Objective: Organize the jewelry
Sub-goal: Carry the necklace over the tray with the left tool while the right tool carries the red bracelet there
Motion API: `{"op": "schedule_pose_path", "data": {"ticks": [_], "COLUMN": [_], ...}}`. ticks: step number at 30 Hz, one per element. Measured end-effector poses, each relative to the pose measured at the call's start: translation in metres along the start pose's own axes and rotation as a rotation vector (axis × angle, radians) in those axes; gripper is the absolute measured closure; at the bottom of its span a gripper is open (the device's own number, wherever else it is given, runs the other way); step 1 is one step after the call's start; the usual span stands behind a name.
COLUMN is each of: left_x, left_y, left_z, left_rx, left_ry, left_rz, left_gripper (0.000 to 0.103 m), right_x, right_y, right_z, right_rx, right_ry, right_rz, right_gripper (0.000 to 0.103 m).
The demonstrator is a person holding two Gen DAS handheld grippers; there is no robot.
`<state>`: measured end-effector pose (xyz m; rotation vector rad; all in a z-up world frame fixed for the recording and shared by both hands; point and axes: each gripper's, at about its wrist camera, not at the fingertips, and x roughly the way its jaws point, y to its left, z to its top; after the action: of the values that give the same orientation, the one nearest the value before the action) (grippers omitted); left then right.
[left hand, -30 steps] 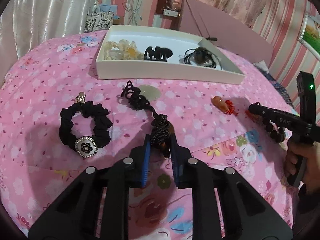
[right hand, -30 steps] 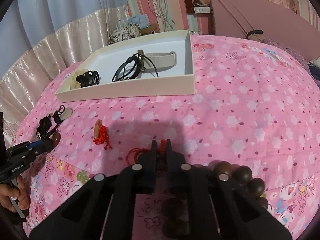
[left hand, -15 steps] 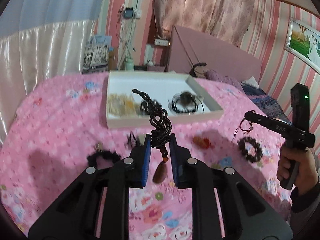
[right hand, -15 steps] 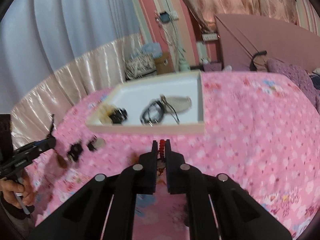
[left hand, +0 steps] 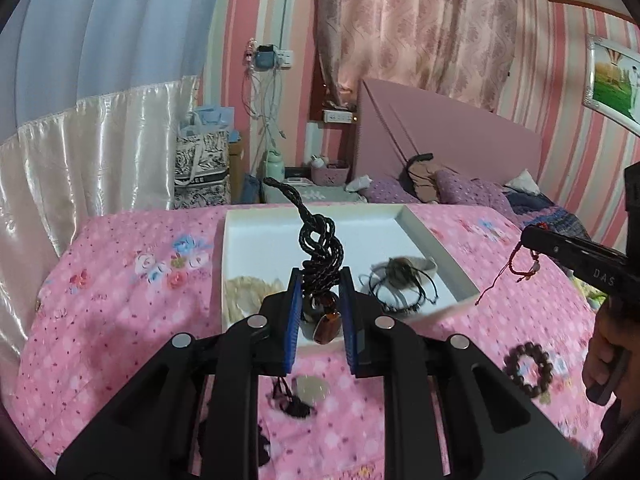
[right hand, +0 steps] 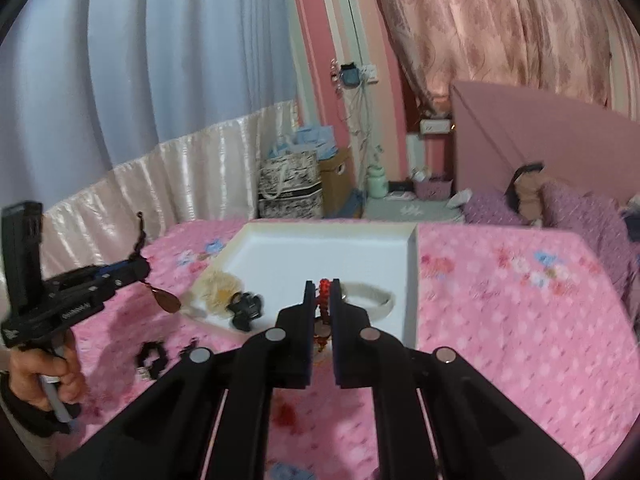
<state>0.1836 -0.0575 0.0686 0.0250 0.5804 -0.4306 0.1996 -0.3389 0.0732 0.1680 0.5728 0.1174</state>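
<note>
Left claw (left hand: 319, 296) is clamped on a black braided cord necklace (left hand: 320, 248), amber pendant (left hand: 326, 329) dangling, over the white tray (left hand: 248, 240). Right claw (right hand: 322, 296) pinches a red beaded string (right hand: 323, 292) above the tray's near edge.

one white tray (left hand: 436, 252); two hand-held grippers, left (left hand: 319, 280) and right (right hand: 321, 292); one bead bracelet (left hand: 528, 368), lower right; one corded pendant (left hand: 320, 248); one black claw clip (right hand: 246, 310).

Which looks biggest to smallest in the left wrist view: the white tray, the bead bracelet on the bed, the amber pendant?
1. White tray
2. Bead bracelet
3. Amber pendant
The pendant hangs close to the camera, so its true size is unsure.
</note>
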Motion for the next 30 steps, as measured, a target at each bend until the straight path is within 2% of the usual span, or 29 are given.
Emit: {"op": "schedule_pose_path", "data": {"ticks": [7, 15, 22, 30], "left_x": [0.019, 0.037, 0.056, 0.079], "left_y": [-0.001, -0.012, -0.011, -0.017], "left_z": [0.013, 0.007, -0.004, -0.021], "left_rx": [-0.009, -0.001, -0.034, -0.034], "left_ry": [-0.021, -0.077, -0.110, -0.081], "left_rz": [0.021, 0.076, 0.116, 0.109], "left_gripper": [0.086, 0.086, 0.086, 0.086], "right_x": [0.019, 0.038, 0.062, 0.067], "right_y": [-0.006, -0.006, -0.004, -0.009], "right_z": [0.008, -0.013, -0.028, -0.032], "right_rx": [0.023, 0.025, -0.017, 0.006], "right_ry": [-0.033, -0.110, -0.073, -0.059], "right_rz": [-0.018, -0.063, -0.072, -0.060], "right_gripper": [0.097, 0.097, 0.097, 0.097]}}
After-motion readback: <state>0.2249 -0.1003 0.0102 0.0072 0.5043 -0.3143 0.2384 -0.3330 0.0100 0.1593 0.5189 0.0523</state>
